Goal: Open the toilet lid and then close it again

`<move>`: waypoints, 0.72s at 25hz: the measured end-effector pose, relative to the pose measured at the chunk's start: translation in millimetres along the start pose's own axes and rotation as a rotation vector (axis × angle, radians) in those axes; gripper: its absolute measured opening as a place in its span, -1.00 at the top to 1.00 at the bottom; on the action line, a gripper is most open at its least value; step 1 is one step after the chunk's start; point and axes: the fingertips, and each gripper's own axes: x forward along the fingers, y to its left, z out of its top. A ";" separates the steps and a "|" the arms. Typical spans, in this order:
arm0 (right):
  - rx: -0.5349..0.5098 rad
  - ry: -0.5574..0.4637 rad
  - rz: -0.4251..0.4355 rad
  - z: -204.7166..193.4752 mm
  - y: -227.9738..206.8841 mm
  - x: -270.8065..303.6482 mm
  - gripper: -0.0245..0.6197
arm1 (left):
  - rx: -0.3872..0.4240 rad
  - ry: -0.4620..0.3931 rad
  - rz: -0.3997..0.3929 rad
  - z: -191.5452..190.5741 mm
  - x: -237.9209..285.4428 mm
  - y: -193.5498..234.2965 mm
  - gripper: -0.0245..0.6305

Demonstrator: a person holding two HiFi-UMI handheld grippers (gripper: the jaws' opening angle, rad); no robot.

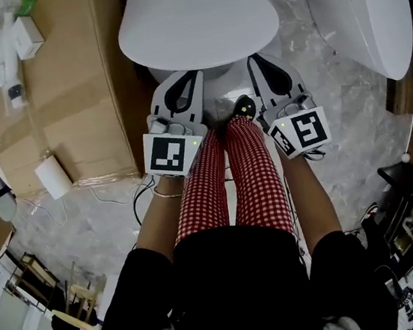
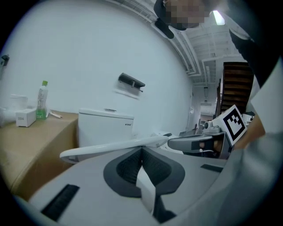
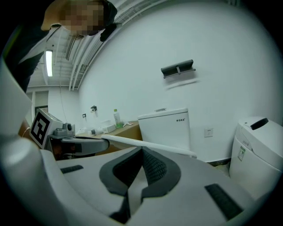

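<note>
1. Toilet lid (image 1: 194,15), white and oval, lies close to flat over the bowl, directly ahead of the standing person. Its front edge is nearest the two tongs.
2. Left tongs (image 1: 182,77) are pressed together with nothing between them. Their tips reach the lid's front edge on its left side. In the left gripper view the lid's thin rim runs just beyond the tips.
3. Right tongs (image 1: 265,62) are likewise pressed together and hold nothing. They meet the front edge on its right side, level with the left pair.
4. Whether the tips touch the lid, or the lid is lifted off the seat, cannot be told.
5. Behind the lid stands the white cistern (image 2: 106,128) against a white wall.
6. Red checked trousers (image 1: 232,187) show between the two marker cubes.
7. To the left, a cardboard carton (image 1: 85,101) carries a green-capped bottle (image 2: 42,99) and small white boxes. A toilet roll (image 1: 53,177) lies at its near edge.
8. Second toilet (image 1: 360,12), lid down, stands well apart to the right on the grey marbled floor (image 1: 354,141).
</note>
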 end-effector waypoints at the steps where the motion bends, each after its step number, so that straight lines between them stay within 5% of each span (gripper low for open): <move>1: 0.006 -0.008 -0.003 2.7 -0.9 1.2 0.87 | 0.003 -0.003 0.001 2.5 1.0 1.5 0.92; 18: 0.001 -0.012 0.064 31.5 -8.0 12.8 0.87 | -0.006 -0.019 0.041 32.6 17.3 10.0 0.92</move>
